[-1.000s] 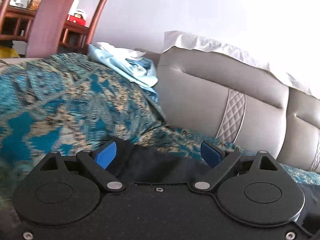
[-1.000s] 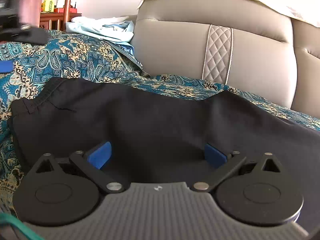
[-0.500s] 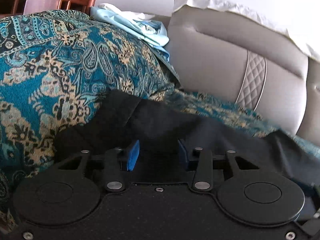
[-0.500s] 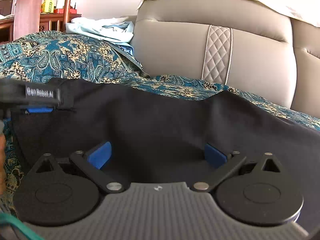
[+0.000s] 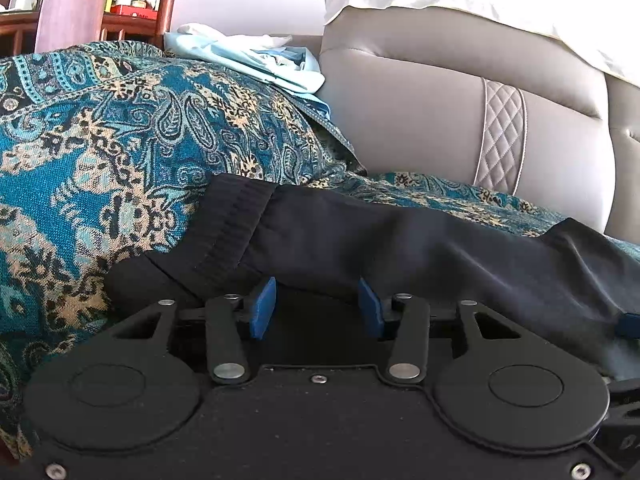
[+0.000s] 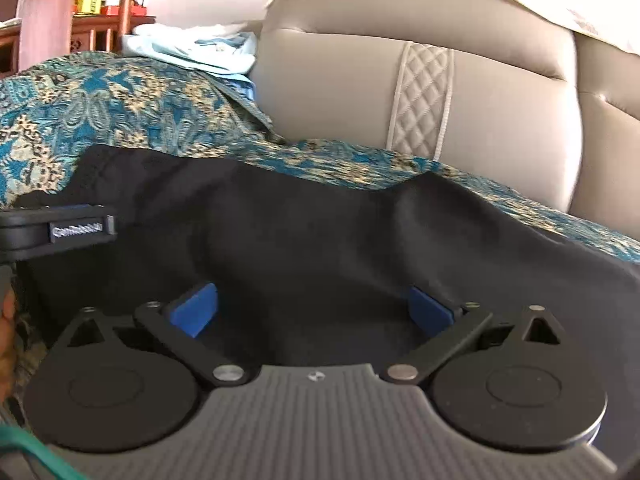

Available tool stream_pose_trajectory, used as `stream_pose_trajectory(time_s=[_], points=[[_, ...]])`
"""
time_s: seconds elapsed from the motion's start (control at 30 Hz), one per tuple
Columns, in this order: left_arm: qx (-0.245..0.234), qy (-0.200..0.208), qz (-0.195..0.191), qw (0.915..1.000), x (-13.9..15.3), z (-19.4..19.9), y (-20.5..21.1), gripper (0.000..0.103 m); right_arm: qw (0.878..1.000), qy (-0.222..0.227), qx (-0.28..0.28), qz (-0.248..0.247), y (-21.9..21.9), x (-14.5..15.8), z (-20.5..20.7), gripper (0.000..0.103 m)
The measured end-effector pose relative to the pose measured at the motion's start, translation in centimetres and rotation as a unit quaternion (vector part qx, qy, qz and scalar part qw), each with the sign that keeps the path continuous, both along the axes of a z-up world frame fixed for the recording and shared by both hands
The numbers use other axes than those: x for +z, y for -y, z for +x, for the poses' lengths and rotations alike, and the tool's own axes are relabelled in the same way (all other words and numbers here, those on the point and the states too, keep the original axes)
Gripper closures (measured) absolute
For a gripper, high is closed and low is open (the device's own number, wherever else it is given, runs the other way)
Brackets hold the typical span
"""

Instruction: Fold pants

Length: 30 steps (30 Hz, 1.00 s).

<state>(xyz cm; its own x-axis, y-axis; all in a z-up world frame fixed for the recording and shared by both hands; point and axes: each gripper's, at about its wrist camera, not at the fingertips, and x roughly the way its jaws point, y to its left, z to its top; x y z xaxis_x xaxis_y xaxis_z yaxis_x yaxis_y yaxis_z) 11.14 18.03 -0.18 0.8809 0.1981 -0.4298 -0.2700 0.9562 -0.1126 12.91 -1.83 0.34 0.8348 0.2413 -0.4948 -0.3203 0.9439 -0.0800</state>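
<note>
Black pants (image 5: 400, 248) lie spread on the patterned sofa cover, their ribbed waistband (image 5: 236, 220) at the left. My left gripper (image 5: 316, 304) sits low at the waistband end. Its jaws stand half apart and are opening, with a fold of the black cloth between the blue pads (image 5: 262, 308), which do not visibly squeeze it. In the right wrist view one of its fingers (image 6: 80, 228) reaches in from the left over the pants (image 6: 320, 232). My right gripper (image 6: 312, 312) rests wide open on the middle of the pants, with cloth lying between its fingers.
A teal paisley cover (image 5: 100, 140) drapes the sofa seat and armrest. Light blue clothes (image 5: 256, 60) are piled on the armrest. The grey sofa back (image 5: 460, 120) with a white cloth (image 5: 480, 4) on top rises behind. A wooden shelf (image 6: 100, 24) stands far left. A hand (image 6: 6, 340) shows at the left edge.
My left gripper came down onto the waistband end of the pants and its jaws narrowed from wide to half apart. The right gripper stayed put and open.
</note>
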Motion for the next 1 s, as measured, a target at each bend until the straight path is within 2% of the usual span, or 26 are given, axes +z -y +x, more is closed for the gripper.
stream_pose_trajectory(time_s=[0.17, 0.23, 0.33, 0.47, 0.7, 0.77, 0.87, 0.93, 1.0], points=[[-0.002, 0.001, 0.004, 1.0000, -0.1, 0.0, 0.1, 0.057, 0.999, 0.002, -0.035, 0.013, 5.0, 0.2, -0.4, 0.000], [-0.003, 0.002, 0.006, 1.0000, -0.1, 0.0, 0.1, 0.055, 0.997, 0.006, -0.073, -0.001, 7.7, 0.1, -0.4, 0.000], [-0.005, 0.002, 0.009, 0.9999, -0.1, 0.1, 0.2, 0.053, 0.993, 0.002, -0.114, 0.010, 12.8, 0.2, -0.2, 0.000], [-0.009, 0.003, 0.007, 0.9999, -0.2, 0.1, 0.2, 0.051, 0.980, 0.001, -0.196, 0.021, 20.2, 0.2, 0.0, 0.000], [-0.014, 0.000, 0.011, 0.9998, -0.2, 0.2, 0.3, 0.047, 0.946, -0.012, -0.320, 0.048, 34.0, 0.2, 0.1, 0.000], [-0.014, -0.001, 0.014, 0.9998, -0.2, 0.3, 0.3, 0.047, 0.931, -0.021, -0.362, 0.046, 37.7, 0.3, -0.3, 0.000], [-0.013, -0.003, 0.017, 0.9998, -0.2, 0.4, 0.4, 0.046, 0.891, -0.033, -0.444, 0.091, 43.5, 0.3, -0.6, 0.000], [-0.012, -0.006, 0.021, 0.9997, -0.2, 0.5, 0.5, 0.046, 0.871, -0.034, -0.482, 0.092, 46.5, 0.1, -0.8, 0.000], [-0.009, -0.012, 0.024, 0.9996, 0.0, 0.7, 0.6, 0.046, 0.863, -0.034, -0.498, 0.084, 48.9, -0.3, -0.9, 0.000]])
